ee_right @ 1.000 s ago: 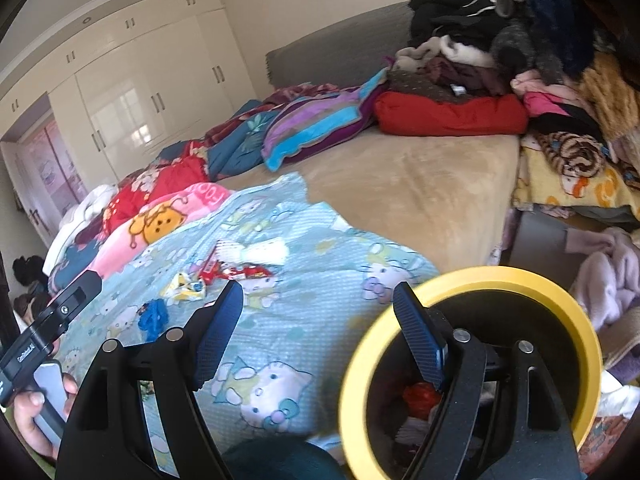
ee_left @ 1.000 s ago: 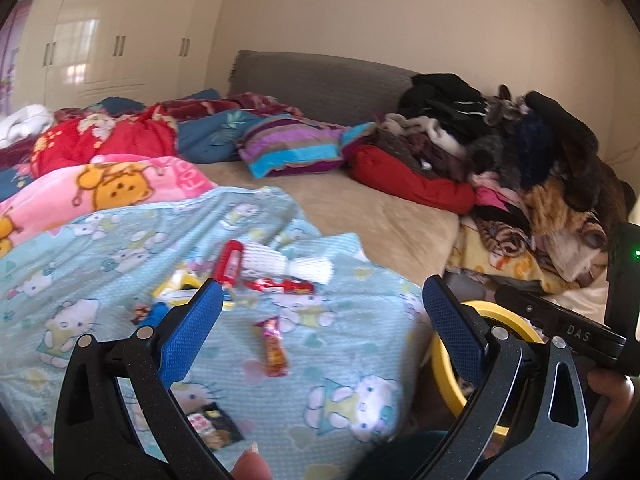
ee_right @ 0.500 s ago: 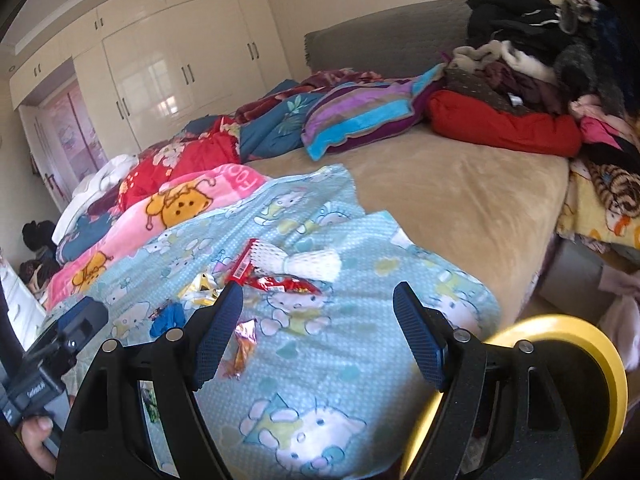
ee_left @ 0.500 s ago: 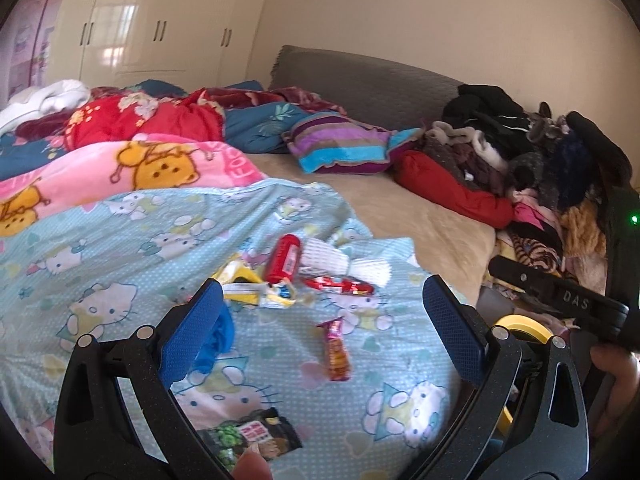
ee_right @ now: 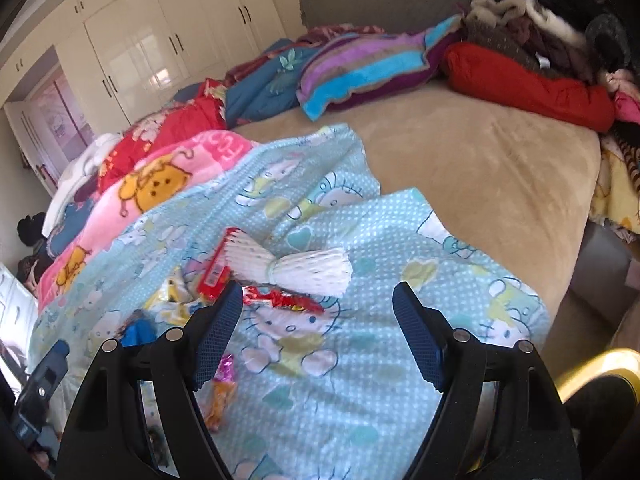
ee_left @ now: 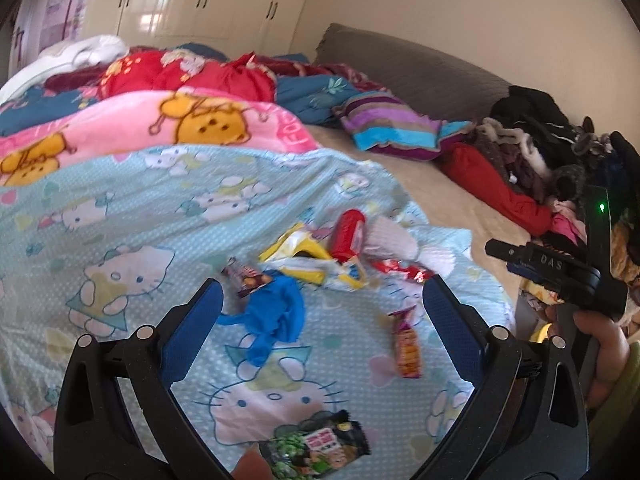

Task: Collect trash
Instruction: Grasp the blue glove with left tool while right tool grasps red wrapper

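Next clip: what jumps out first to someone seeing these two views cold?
A scatter of trash on the light blue cartoon-cat blanket: a crumpled blue glove, a yellow wrapper, a red packet and white foam netting. Both the left gripper and right gripper hover open above it. Behind, a pile of clothes fills the bed's far corner.
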Tool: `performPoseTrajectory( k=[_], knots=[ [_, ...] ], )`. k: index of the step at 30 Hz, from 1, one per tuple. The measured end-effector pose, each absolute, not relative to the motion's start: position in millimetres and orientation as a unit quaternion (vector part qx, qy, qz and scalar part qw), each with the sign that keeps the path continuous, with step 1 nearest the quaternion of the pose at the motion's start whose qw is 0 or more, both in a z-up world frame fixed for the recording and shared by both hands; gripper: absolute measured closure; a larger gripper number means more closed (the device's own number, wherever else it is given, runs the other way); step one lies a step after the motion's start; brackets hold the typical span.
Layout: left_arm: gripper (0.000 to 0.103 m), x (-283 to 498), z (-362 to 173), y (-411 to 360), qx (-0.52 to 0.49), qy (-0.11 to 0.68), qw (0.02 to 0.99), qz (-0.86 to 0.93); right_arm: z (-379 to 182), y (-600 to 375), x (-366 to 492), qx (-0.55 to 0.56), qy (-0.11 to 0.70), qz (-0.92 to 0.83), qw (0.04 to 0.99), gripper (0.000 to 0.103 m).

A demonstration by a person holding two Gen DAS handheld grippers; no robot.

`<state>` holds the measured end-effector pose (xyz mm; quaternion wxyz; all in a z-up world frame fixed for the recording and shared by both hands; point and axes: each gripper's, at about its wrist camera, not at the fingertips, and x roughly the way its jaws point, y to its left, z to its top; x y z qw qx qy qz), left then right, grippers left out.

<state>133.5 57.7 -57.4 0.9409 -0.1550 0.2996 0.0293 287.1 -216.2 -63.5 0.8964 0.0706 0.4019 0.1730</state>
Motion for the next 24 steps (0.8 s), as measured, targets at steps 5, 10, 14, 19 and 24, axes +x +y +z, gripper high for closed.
performPoseTrajectory(
  k=[5,10,14,19,24],
  knots=[
    [0.011,142,-75,68,-0.171,0.318,0.932,0.039,-83,-207,314,0.062,0.425,0.171,0.887,0.031],
    [0.011,152,-91,75,-0.189,0.335,0.922,0.049,-101,-199,338,0.077,0.448,0.179,0.873,0.034],
    [0.011,160,-100,81,-0.201,0.347,0.915,0.055,-115,-192,353,0.085,0.468,0.183,0.860,0.039],
    [0.011,170,-111,86,-0.208,0.356,0.909,0.062,-135,-191,357,0.099,0.498,0.203,0.837,0.090],
    [0.020,181,-119,87,-0.208,0.372,0.902,0.064,-131,-201,339,0.107,0.483,0.208,0.844,0.093]
  ],
)
